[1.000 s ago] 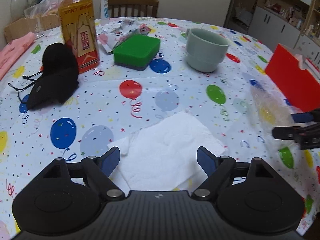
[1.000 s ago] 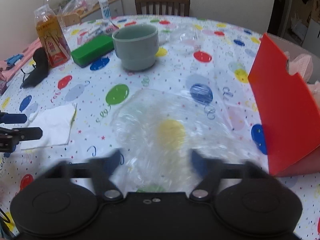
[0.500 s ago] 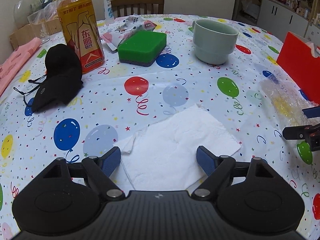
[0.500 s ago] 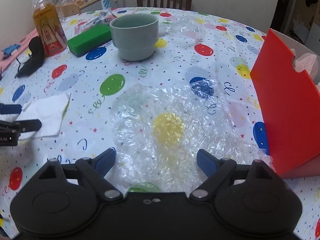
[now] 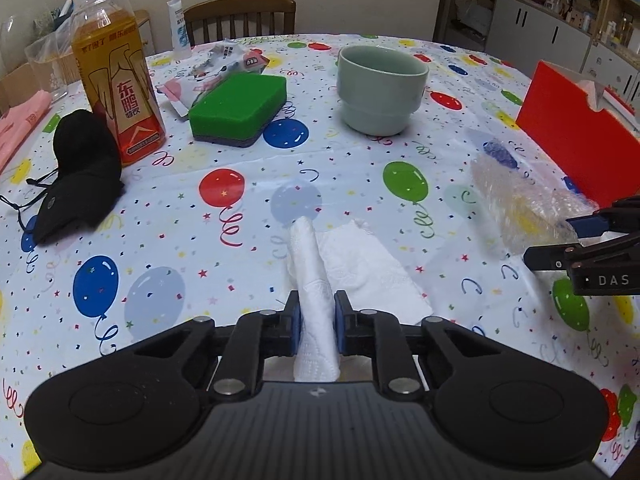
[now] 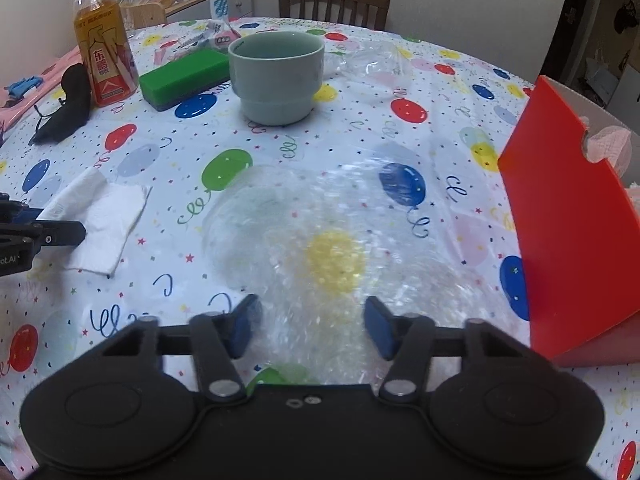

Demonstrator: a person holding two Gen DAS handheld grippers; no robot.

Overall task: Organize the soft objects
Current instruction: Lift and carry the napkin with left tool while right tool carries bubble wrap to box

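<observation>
Left wrist view: the white paper napkin [image 5: 320,280] is pinched into a raised fold between the closed jaws of the left gripper [image 5: 316,326] on the balloon-print tablecloth [image 5: 240,200]. The bubble wrap [image 6: 320,256] is straddled by the right gripper [image 6: 310,328], jaws apart.

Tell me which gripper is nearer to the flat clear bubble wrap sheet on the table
Right. The right gripper sits open over the near edge of the bubble wrap sheet. The left gripper is off to its left, shut on the white paper napkin.
</observation>
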